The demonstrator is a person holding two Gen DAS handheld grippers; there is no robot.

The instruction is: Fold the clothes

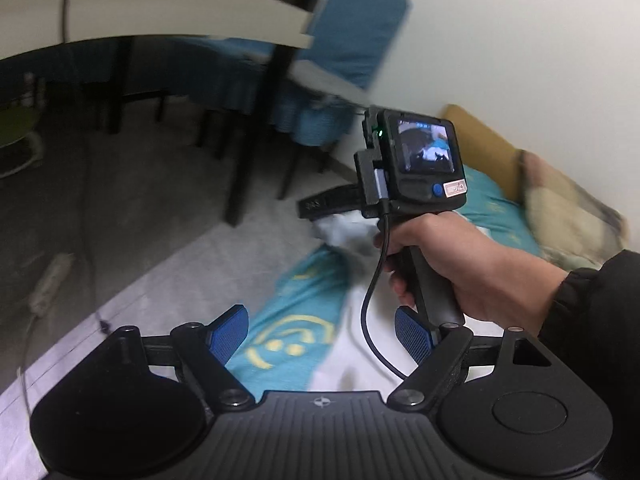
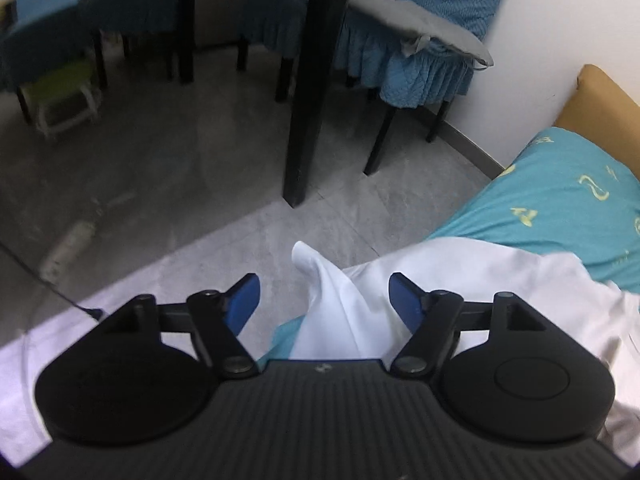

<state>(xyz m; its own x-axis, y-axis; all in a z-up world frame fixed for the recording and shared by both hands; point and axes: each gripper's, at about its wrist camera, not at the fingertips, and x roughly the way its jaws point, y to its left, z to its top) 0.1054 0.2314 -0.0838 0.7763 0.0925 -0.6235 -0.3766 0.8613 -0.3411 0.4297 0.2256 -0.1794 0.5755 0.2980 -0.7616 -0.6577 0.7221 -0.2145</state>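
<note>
A person's two handheld claws hover over a bed spread with a teal sheet printed with yellow symbols [image 2: 560,208], where a crumpled white cloth garment [image 2: 460,276] lies at the mattress edge nearest the grey tiled floor [image 2: 180,184].

In the right wrist view, the right claw [image 2: 324,300] stands with its blue-padded fingers [image 2: 242,300] well apart. A raised fold of the white garment pokes up between them, but neither pad presses on it. The rest of the garment spreads away to the right across the teal sheet.

In the left wrist view, the left claw [image 1: 322,334] is likewise spread wide, nothing gripped, its blue pads [image 1: 228,334] poised above the teal sheet and a strip of the white fabric. Ahead of it a bare hand [image 1: 448,264] in a black sleeve [image 1: 600,312] grips the handle of the other black gripper unit, whose small rear screen [image 1: 426,144] is lit and whose black cable [image 1: 374,308] loops down; its fingers reach towards a bunched part of the white garment, though blur hides any contact.

Beyond the bed stand a black table leg [image 2: 316,80], chairs in quilted blue covers [image 2: 400,64], a grey cloth draped on one seat [image 2: 416,20] and a white power strip on the floor [image 1: 50,282].
</note>
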